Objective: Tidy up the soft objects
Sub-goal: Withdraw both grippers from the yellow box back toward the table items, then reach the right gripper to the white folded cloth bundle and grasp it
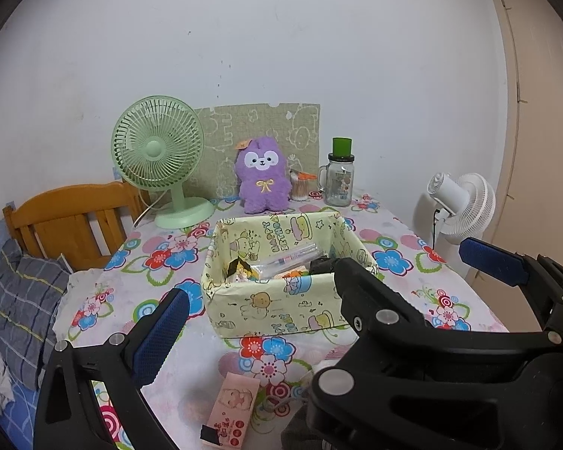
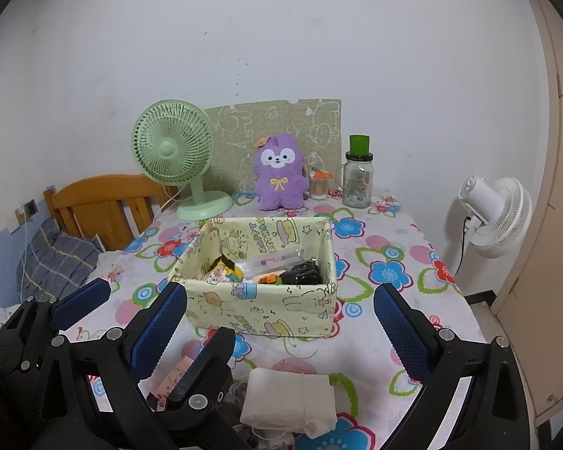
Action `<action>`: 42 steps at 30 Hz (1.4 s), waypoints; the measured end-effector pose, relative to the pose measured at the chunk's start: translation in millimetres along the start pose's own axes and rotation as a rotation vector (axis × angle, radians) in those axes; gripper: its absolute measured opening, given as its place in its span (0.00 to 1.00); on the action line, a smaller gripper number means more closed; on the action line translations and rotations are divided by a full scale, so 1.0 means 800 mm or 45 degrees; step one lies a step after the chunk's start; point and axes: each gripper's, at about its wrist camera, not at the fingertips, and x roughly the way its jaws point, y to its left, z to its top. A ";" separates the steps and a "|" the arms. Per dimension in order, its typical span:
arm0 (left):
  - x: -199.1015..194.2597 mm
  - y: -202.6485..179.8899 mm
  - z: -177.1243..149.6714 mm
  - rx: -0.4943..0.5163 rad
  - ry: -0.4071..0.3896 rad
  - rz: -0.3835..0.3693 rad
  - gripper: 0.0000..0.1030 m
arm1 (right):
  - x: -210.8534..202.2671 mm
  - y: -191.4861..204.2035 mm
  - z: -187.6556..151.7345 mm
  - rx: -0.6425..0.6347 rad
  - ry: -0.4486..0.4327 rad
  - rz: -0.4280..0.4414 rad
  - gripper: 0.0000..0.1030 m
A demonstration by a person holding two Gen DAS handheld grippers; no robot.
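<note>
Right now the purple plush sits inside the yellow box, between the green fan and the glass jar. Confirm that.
Not quite. The purple plush is not inside the yellow box; it stands on the table behind the box, against the patterned board. It is between the green fan and the glass jar, as the right wrist view shows.

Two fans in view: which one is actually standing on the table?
The green fan; its base sits on the flowered table beside the purple plush. The white fan stands off the table's right edge.
</note>
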 end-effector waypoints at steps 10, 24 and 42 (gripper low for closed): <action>0.009 0.001 -0.013 -0.014 0.038 -0.017 1.00 | 0.010 0.001 -0.009 -0.002 0.038 -0.007 0.98; 0.035 0.003 -0.035 -0.016 0.106 -0.019 1.00 | 0.042 0.000 -0.033 0.008 0.110 -0.003 0.98; 0.075 0.011 -0.070 -0.026 0.219 -0.030 1.00 | 0.087 -0.001 -0.070 0.035 0.222 -0.009 0.98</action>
